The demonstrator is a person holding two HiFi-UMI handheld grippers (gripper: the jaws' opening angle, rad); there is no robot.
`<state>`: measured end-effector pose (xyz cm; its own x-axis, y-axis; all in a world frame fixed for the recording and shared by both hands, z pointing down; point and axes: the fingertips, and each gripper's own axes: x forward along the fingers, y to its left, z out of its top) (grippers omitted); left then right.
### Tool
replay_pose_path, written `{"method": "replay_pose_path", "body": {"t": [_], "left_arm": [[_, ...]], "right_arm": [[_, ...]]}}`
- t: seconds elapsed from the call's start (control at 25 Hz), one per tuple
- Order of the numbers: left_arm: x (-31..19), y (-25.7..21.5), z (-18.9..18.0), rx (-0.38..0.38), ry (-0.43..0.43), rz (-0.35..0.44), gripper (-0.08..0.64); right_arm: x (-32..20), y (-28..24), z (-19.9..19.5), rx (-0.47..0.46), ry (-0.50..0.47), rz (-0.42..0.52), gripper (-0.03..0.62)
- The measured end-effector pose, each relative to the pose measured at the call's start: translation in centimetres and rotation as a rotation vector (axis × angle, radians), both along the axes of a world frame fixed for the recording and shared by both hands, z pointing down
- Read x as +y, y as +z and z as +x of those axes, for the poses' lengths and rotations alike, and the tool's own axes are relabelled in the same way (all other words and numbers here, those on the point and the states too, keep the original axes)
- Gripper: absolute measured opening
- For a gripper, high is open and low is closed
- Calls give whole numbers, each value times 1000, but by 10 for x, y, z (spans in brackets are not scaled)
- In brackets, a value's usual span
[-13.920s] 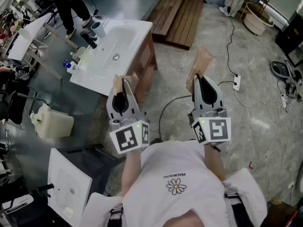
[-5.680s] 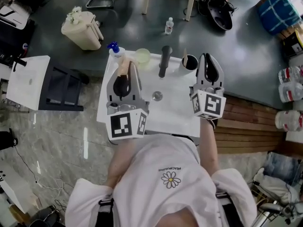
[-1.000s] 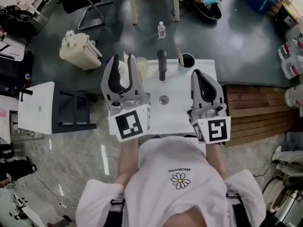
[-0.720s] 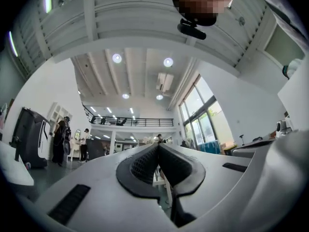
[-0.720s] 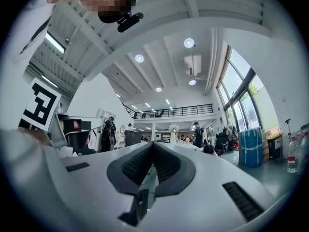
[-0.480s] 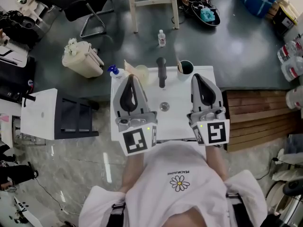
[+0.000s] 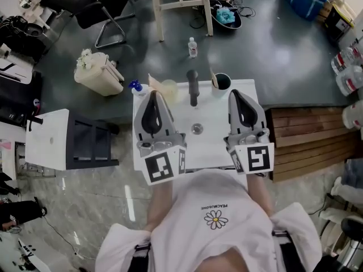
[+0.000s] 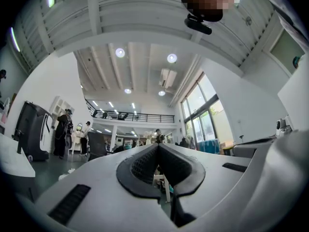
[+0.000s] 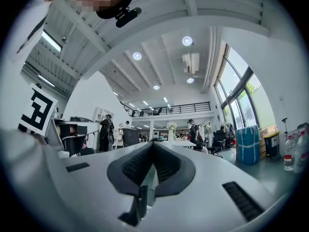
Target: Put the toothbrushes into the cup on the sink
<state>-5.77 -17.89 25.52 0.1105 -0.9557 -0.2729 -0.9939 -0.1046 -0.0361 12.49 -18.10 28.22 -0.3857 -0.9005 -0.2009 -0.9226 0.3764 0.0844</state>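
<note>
The white sink stands in front of me in the head view. At its back rim, right of the black faucet, is the dark cup with one tan toothbrush leaning in it. My left gripper hovers over the sink's left side with its jaws shut. In the left gripper view the pads meet with nothing between them. A pale tan thing that I cannot identify shows just past its tip. My right gripper is shut over the sink's right side, its pads closed on nothing.
A pale yellowish cup and a blue-capped bottle sit at the sink's back left. On the floor are a cream bin, a small water bottle, a white cabinet at the left and wooden decking at the right.
The left gripper's jaws, wide apart a second ago, are now closed. That gripper has drawn back a little and sunk slightly over the sink. The right gripper has stayed put.
</note>
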Motion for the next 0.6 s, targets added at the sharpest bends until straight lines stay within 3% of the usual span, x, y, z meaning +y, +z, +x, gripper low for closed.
{"method": "replay_pose_path", "body": {"t": [0.6], "left_arm": [[4, 1, -7, 22, -12, -4, 15]], "right_arm": [[1, -3, -2, -10, -8, 5, 11]]}}
